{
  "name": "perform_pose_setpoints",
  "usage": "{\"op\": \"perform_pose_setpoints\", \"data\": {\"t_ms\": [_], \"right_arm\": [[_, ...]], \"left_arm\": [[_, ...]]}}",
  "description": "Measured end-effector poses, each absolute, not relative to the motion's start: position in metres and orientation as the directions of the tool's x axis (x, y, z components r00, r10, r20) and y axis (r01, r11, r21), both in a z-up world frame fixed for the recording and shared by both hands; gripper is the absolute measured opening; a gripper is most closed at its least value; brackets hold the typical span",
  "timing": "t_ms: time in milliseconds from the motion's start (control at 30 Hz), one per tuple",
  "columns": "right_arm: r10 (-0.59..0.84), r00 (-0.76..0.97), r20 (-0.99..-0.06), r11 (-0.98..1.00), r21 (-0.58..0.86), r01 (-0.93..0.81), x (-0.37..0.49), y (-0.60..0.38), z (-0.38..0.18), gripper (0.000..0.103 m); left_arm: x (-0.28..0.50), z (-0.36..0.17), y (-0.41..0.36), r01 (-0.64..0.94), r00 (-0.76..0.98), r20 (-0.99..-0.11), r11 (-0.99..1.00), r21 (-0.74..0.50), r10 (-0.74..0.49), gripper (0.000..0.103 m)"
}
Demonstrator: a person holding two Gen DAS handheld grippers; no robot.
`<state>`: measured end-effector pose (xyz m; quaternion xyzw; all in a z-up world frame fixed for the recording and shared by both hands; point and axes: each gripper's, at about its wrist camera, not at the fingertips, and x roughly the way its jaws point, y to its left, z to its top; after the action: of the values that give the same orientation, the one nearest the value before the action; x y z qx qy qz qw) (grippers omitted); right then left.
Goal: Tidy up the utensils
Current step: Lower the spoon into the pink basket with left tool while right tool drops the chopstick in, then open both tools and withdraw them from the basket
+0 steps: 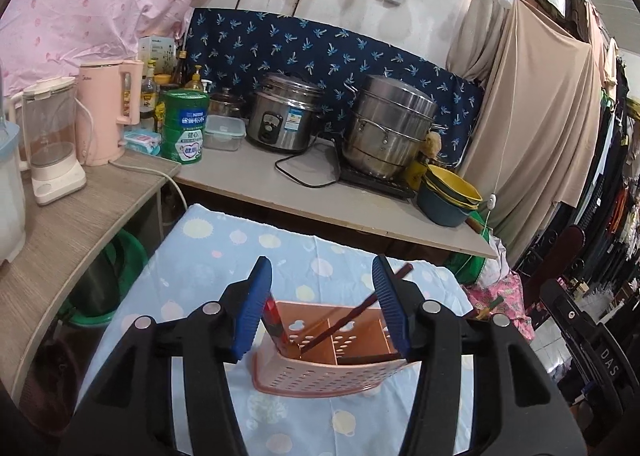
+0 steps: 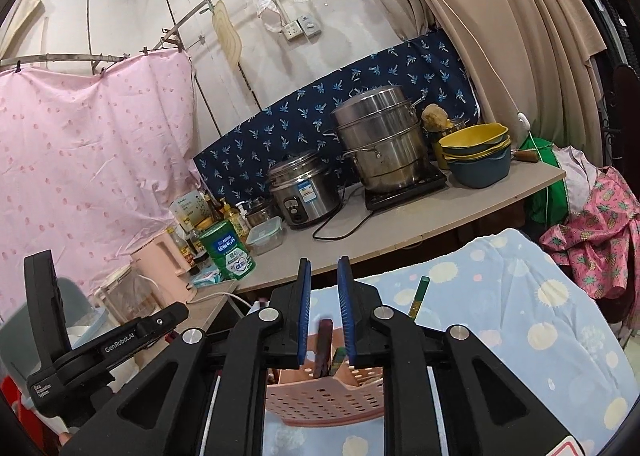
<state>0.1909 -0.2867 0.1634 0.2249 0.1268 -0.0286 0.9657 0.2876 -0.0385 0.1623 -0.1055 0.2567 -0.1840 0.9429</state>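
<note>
A pink perforated utensil holder (image 1: pixel 324 370) stands on the blue patterned cloth (image 1: pixel 224 248). A dark brown chopstick (image 1: pixel 352 316) leans in it, and a red-handled item (image 1: pixel 274 320) stands at its left end. My left gripper (image 1: pixel 322 306) is open just above the holder, its jaws spanning the width. In the right wrist view my right gripper (image 2: pixel 324 310) is nearly closed over the same holder (image 2: pixel 324 400), with a narrow gap and nothing between the pads. A dark brown utensil handle (image 2: pixel 323 348) and a green-topped chopstick (image 2: pixel 418 298) rise from the holder below it.
Behind the cloth runs a counter (image 1: pixel 280 184) with a rice cooker (image 1: pixel 282 114), a steel steamer pot (image 1: pixel 386 128), stacked bowls (image 1: pixel 450 196) and a green tin (image 1: pixel 184 128). A wooden shelf (image 1: pixel 72 216) with a pink kettle (image 1: pixel 106 112) is at left. Clothes hang at right.
</note>
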Motion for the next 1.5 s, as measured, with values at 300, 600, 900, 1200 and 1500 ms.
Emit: {"op": "perform_pose_setpoints", "data": {"t_ms": [300, 600, 900, 1200, 1500], "right_arm": [[0.018, 0.958, -0.287, 0.888, 0.444, 0.117, 0.171, -0.286, 0.149, 0.031], [0.009, 0.935, -0.355, 0.923, 0.363, 0.129, 0.147, -0.261, 0.127, 0.031], [-0.007, 0.917, -0.399, 0.954, 0.273, 0.126, 0.118, -0.234, 0.106, 0.031], [-0.003, 0.89, -0.457, 0.955, 0.262, 0.138, 0.093, -0.226, 0.082, 0.041], [-0.019, 0.863, -0.505, 0.96, 0.232, 0.158, 0.074, -0.22, 0.06, 0.053]], "left_arm": [[0.261, 0.149, -0.037, 0.282, 0.805, -0.477, 0.935, -0.215, -0.353, 0.052], [0.222, 0.125, -0.04, 0.25, 0.814, -0.523, 0.965, -0.076, -0.252, 0.058], [0.193, 0.104, -0.039, 0.229, 0.789, -0.581, 0.973, -0.023, -0.199, 0.062], [0.171, 0.079, -0.038, 0.2, 0.76, -0.635, 0.98, 0.023, -0.141, 0.066], [0.154, 0.061, -0.035, 0.183, 0.744, -0.661, 0.982, 0.055, -0.102, 0.073]]}}
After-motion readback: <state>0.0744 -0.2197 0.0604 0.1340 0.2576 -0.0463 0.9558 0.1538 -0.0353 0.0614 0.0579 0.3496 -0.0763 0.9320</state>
